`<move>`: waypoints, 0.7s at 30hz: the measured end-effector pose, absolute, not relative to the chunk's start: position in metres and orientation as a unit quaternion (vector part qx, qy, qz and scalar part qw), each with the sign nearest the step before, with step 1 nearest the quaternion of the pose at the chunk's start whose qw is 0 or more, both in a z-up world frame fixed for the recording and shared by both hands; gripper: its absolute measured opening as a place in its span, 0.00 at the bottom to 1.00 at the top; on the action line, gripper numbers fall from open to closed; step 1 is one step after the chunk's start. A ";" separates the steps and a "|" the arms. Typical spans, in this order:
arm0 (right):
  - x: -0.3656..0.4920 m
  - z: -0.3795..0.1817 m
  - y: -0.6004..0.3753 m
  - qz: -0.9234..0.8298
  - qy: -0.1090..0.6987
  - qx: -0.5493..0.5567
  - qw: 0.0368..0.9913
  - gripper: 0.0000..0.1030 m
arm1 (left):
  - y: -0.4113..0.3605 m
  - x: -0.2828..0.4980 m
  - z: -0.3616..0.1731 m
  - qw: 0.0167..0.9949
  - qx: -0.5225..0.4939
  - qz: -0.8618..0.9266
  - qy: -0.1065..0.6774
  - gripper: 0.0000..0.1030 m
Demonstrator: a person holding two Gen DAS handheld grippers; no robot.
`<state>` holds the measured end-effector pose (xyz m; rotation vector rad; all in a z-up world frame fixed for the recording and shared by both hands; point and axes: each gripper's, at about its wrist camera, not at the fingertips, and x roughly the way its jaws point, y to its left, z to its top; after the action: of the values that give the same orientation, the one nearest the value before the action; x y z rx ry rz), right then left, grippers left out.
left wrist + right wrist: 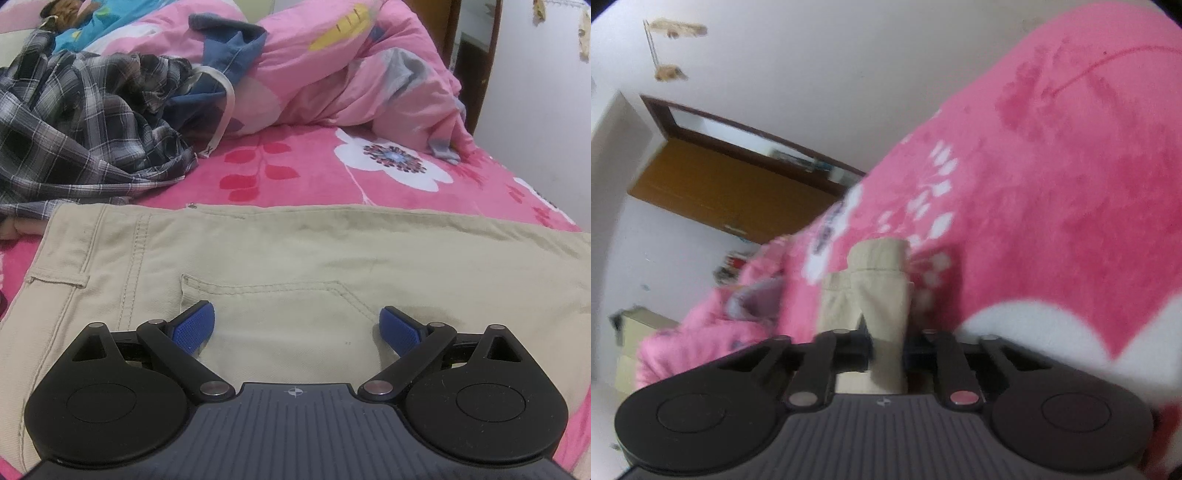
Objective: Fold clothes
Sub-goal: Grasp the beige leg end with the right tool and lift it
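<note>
Beige trousers (280, 254) lie flat on the pink flowered bedsheet (303, 173), waistband to the left, back pocket facing up. My left gripper (297, 326) hovers open just above the pocket, its blue pads (194, 326) spread wide with nothing between them. In the right wrist view, my right gripper (886, 347) is shut on a bunched leg end of the beige trousers (875, 288), lifted above the pink bedsheet (1052, 221); this view is tilted and blurred.
A crumpled plaid shirt (74, 122) and a blue garment (225, 51) lie at the back left. A heaped pink quilt (351, 74) fills the back of the bed. A white wall (812, 74) and a brown door (731, 188) stand beyond the bed edge.
</note>
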<state>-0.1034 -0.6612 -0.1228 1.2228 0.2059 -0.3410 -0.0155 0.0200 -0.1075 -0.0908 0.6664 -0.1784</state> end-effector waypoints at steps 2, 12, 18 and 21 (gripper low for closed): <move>-0.101 -0.115 -0.657 -0.146 0.087 0.567 0.806 0.11 | 0.022 -0.015 -0.107 0.939 -0.050 -0.089 0.327 0.94; -0.077 -0.040 -0.594 -0.022 0.071 0.517 0.853 0.10 | 0.029 -0.014 -0.100 0.935 -0.085 -0.088 0.334 0.94; -0.070 -0.010 -0.517 0.081 0.081 0.498 0.860 0.10 | 0.043 -0.023 -0.090 0.932 -0.122 -0.084 0.329 0.94; -0.066 -0.014 -0.468 0.133 0.094 0.509 0.845 0.10 | 0.052 -0.031 -0.086 0.933 -0.136 -0.079 0.324 0.94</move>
<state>-0.0658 -0.4683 -0.0139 1.0735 0.1978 0.2797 -0.0313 0.0521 -0.0865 -0.2781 0.6622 -0.1615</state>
